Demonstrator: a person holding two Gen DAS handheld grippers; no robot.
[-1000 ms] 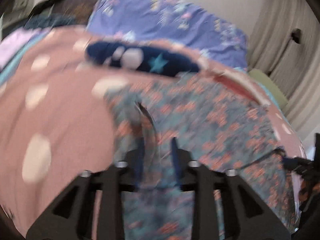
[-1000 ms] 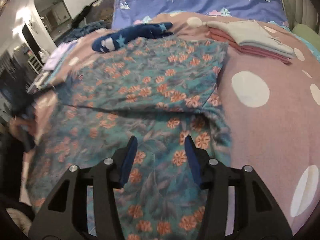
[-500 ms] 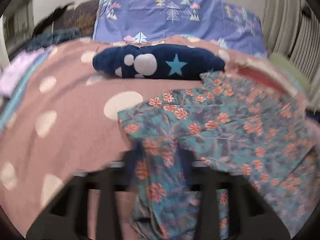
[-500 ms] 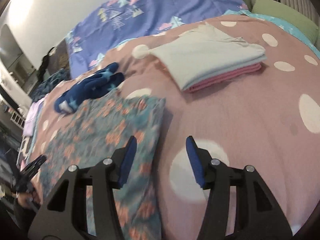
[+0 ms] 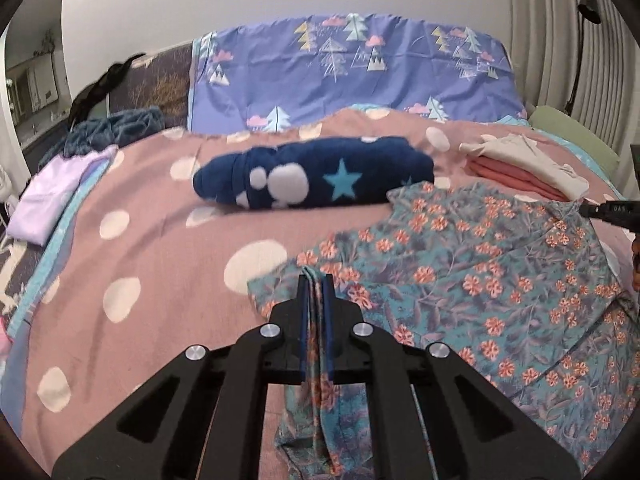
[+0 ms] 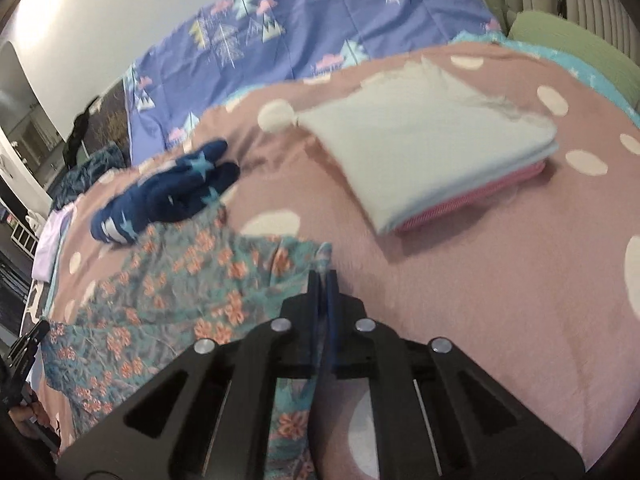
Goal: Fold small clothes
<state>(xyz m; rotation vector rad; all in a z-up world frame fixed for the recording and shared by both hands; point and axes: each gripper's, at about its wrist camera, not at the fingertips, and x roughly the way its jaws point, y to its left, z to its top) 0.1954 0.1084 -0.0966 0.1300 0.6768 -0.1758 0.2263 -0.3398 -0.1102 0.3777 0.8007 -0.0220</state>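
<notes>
- Both sets of fingers are pinched tight on the floral garment: left gripper has its jaws closing on a bunched near-left edge, right gripper clamps a far-right corner.
- It's thin teal fabric with orange-pink flowers, wrinkly, partly folded over itself.
- It lies on the pink polka-dot blanket, long side running from the near end toward the far end.
- Fuzzy navy star fleece sits just beyond it; a folded cream-and-pink stack sits far right.
</notes>
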